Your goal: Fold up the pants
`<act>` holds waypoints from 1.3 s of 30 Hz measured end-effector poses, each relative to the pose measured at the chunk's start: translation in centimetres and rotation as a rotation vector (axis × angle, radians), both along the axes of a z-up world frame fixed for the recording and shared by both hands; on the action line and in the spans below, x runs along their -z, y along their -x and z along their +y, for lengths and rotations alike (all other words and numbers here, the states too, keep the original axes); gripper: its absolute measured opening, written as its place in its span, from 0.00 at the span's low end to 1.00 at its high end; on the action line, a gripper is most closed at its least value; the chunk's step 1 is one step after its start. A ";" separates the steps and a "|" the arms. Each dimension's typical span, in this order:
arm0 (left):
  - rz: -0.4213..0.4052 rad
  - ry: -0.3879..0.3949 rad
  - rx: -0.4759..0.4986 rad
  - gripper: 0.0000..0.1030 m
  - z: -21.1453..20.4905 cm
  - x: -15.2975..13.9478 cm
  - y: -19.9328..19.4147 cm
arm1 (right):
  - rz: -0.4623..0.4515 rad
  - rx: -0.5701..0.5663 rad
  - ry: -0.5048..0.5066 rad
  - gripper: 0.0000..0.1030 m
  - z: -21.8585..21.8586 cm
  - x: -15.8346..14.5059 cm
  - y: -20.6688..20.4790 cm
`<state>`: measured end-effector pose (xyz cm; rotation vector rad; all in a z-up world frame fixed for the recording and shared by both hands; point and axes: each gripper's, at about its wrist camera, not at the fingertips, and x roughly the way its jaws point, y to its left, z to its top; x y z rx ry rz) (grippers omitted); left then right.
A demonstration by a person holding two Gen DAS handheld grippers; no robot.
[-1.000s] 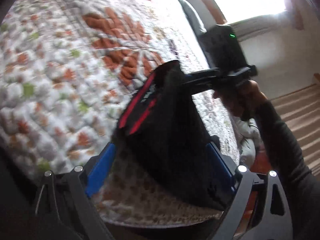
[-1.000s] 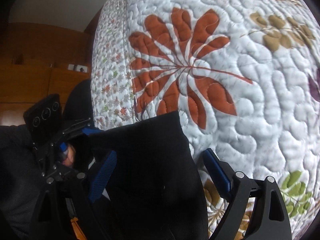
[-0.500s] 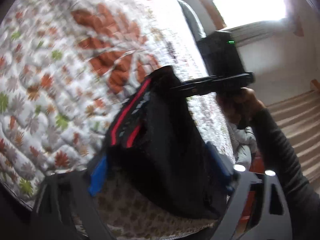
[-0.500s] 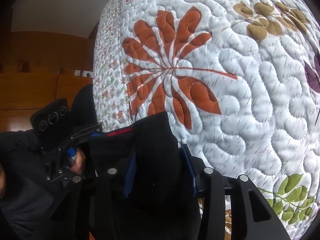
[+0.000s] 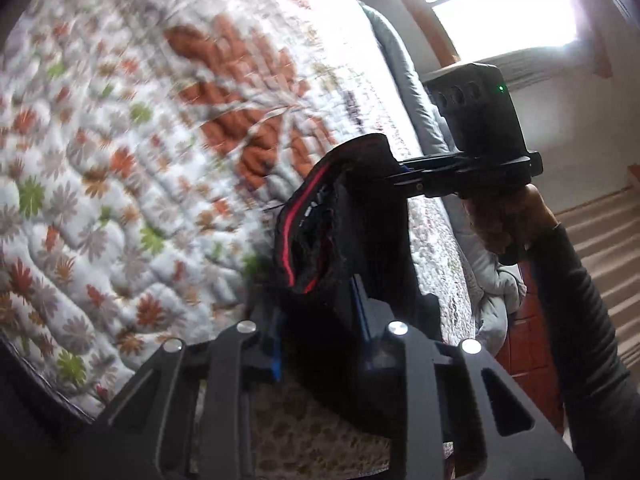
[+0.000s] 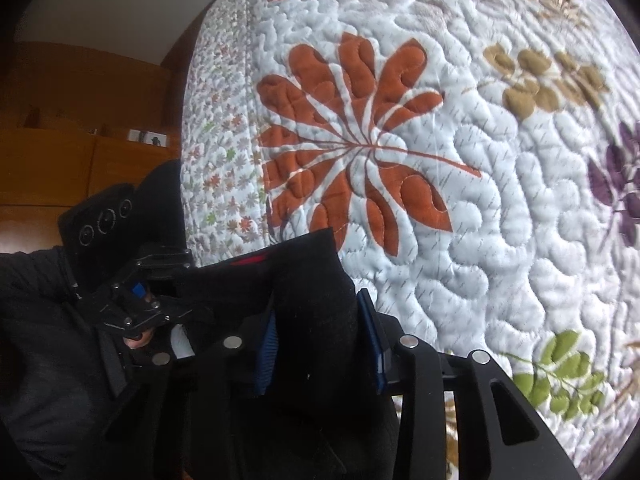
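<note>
Left hand-held gripper (image 5: 320,316) is clamping the black pants (image 5: 344,216) near the bed's (image 5: 120,160) near edge; its jaws have just been closing, bunched waistband cloth with red trim sitting between the blue pads. Right hand-held gripper (image 6: 320,340) is likewise pinching a fold of the pants (image 6: 304,280), jaws just been closing too, cloth filling the gap. Pants are hanging between the two grips at the bed's edge, over the quilt.

Risks, my read: both grips are biting thick bunched layers, so one layer could be slipping out and the fold coming out uneven; pulling the two ends apart too hard could be tearing a pinch loose.

View differences: left wrist is showing the red trim, the person's hand (image 5: 504,216) on the right hand-held gripper (image 5: 404,172), floor and window beyond. Right wrist is showing the left hand-held gripper (image 6: 176,308), the orange leaf print, wooden cabinets beyond.
</note>
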<state>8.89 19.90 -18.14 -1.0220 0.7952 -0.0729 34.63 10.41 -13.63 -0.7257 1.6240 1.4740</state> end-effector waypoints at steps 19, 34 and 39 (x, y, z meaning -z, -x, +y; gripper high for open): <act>-0.157 -0.243 0.157 0.21 -6.7 -11.1 -0.8 | -0.320 0.141 -0.069 0.30 -8.6 -13.2 2.8; -0.262 -0.387 0.292 0.21 -12.8 -16.7 -0.4 | -0.496 0.269 -0.091 0.30 -15.8 -19.3 5.8; -0.288 -0.420 0.332 0.21 -14.7 -17.9 -0.2 | -0.537 0.313 -0.097 0.30 -18.3 -20.6 6.4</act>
